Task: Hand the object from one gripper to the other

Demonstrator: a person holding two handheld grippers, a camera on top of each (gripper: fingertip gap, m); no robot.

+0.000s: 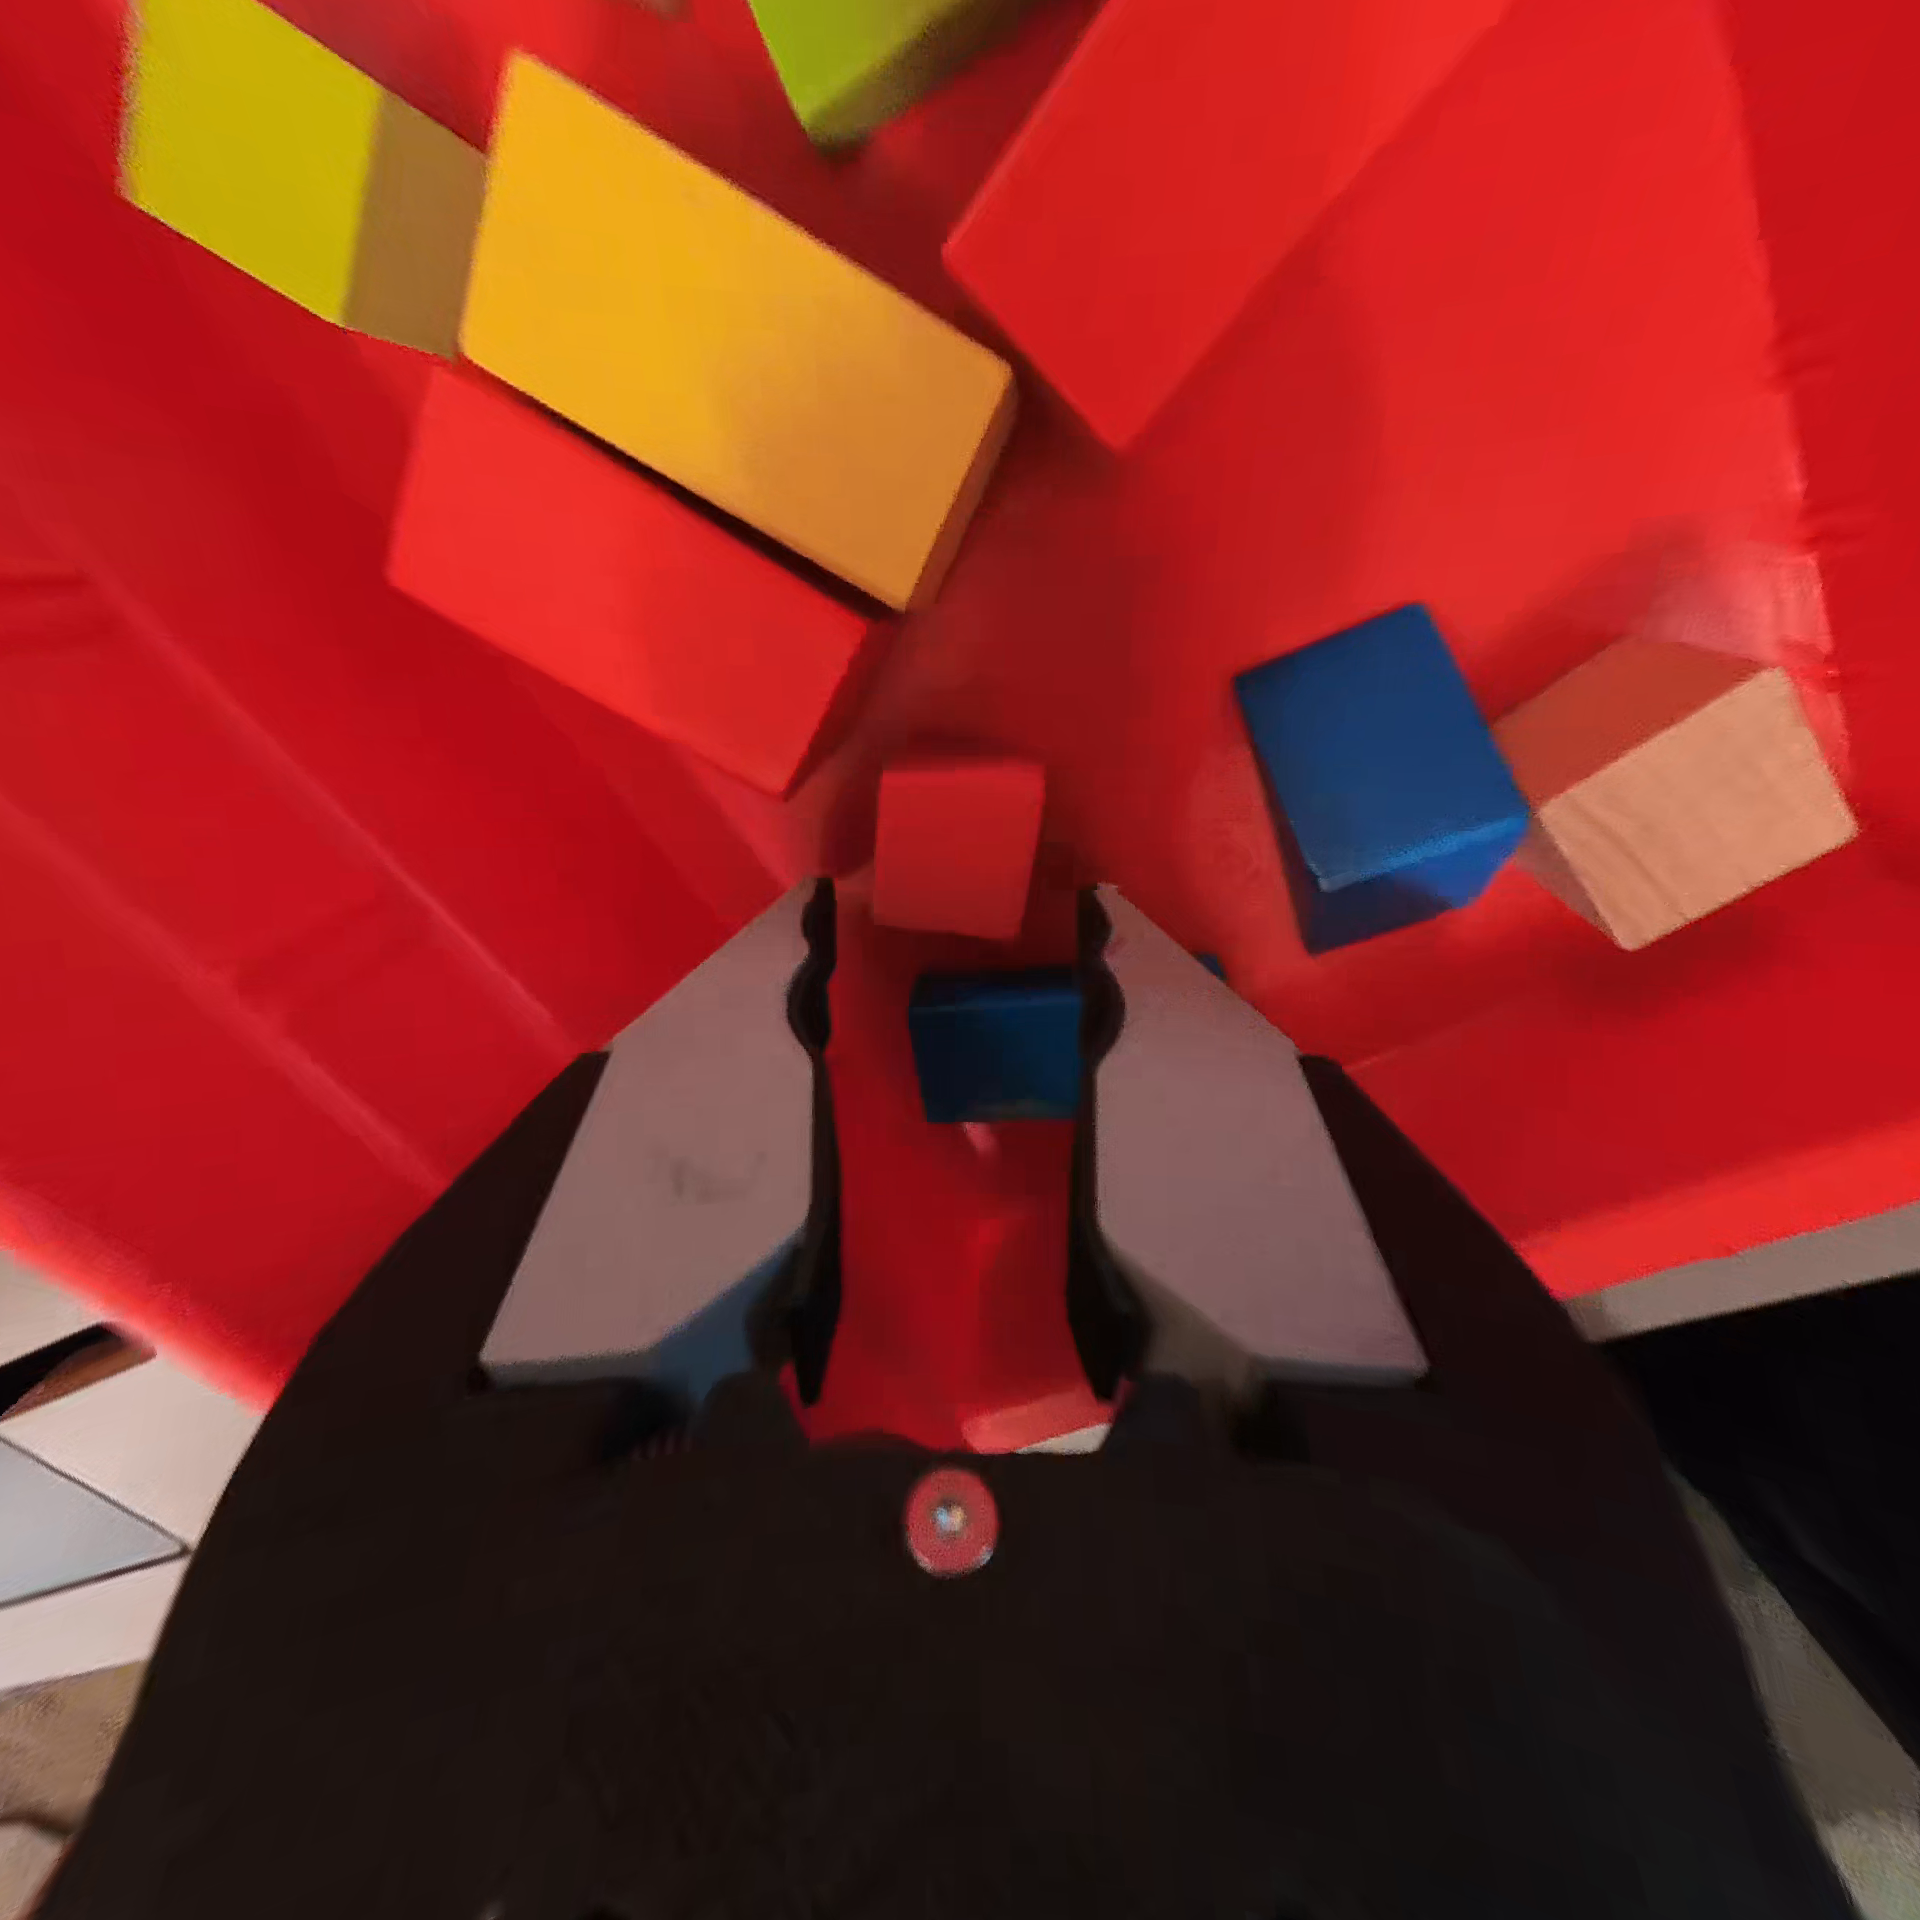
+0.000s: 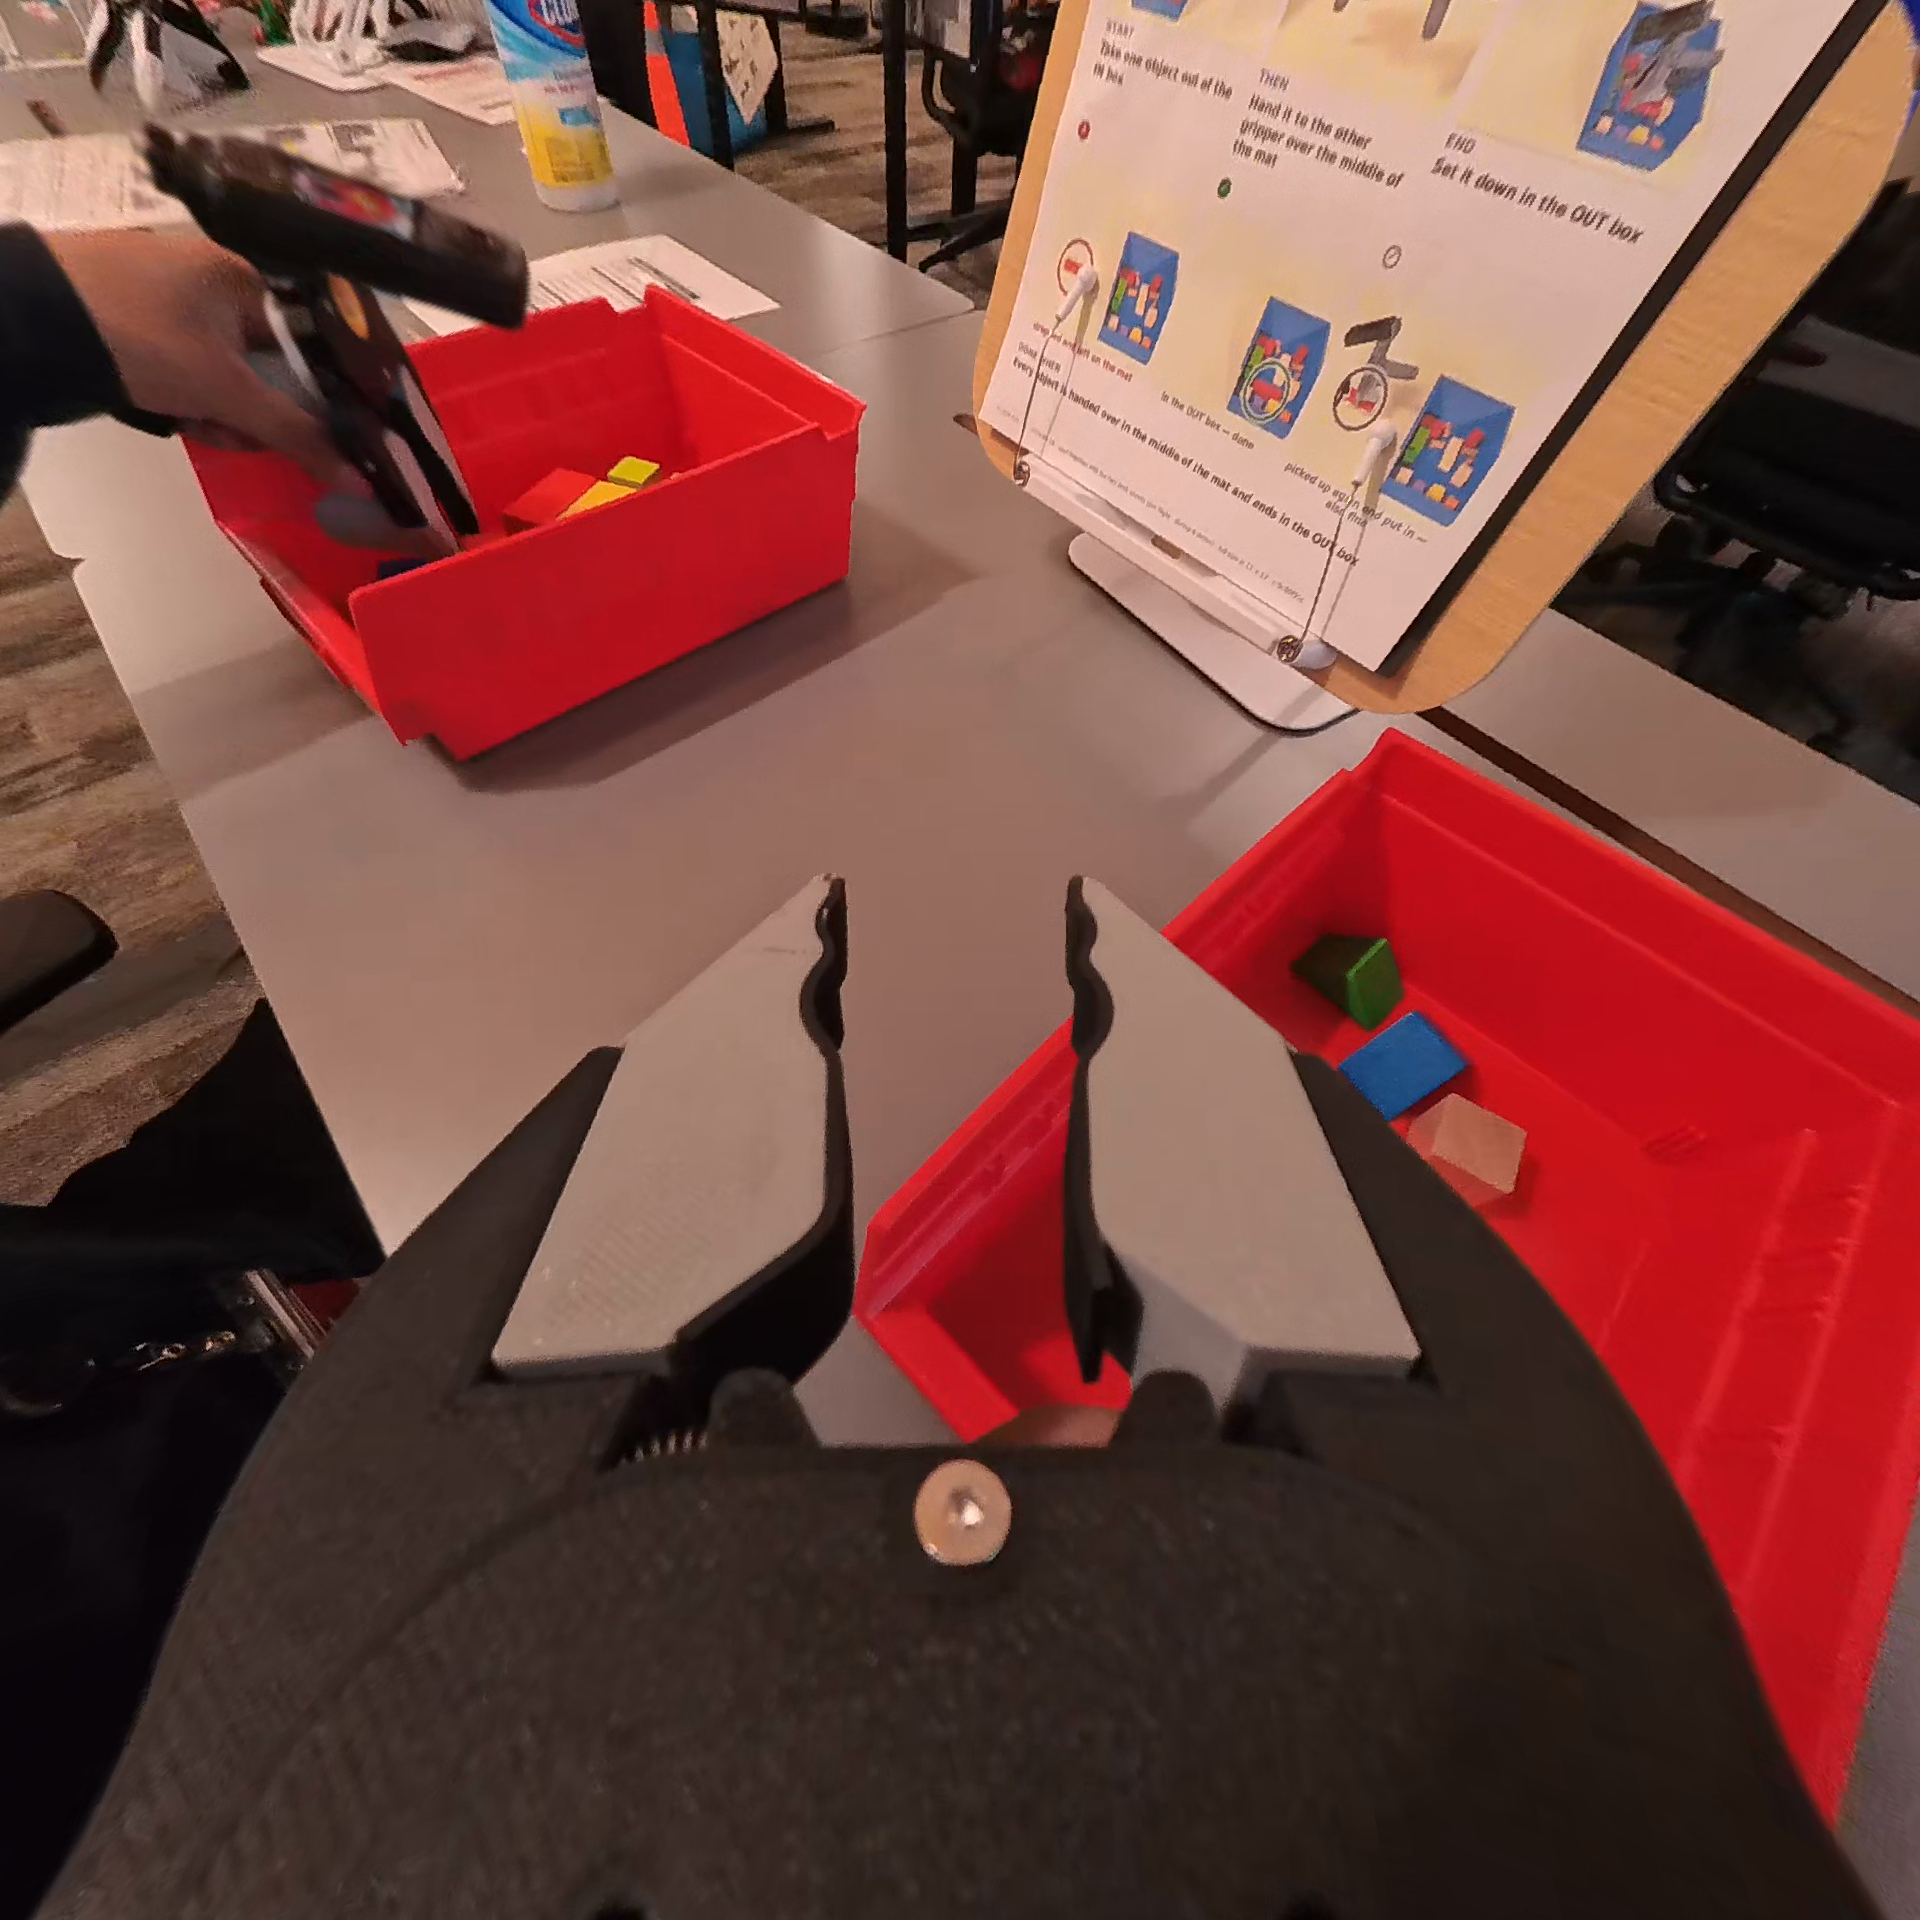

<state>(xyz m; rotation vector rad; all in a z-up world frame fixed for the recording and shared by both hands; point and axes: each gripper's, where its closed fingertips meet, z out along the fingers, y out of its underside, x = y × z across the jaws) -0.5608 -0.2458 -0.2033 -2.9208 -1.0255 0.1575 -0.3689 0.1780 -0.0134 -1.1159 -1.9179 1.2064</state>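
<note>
- Left gripper [image 1: 956, 914] is down inside the far red bin [image 2: 582, 623], jaws apart.
- Small blue block [image 1: 992, 1044] sits between its fingers, touching the right-hand pad; clear gap on the other side, so not clamped.
- Small red cube [image 1: 956, 847] lies just past the fingertips.
- Around it: orange block [image 1: 727, 332], yellow block [image 1: 249, 156], another blue block [image 1: 1371, 769], plain wood block [image 1: 1683, 790].
- Right gripper [image 2: 956, 904] hovers over the grey table [image 2: 623, 883], jaws apart, holding nothing.
- Near red bin [image 2: 1662, 1299] holds green wedge [image 2: 1351, 977], blue and wood blocks.
</note>
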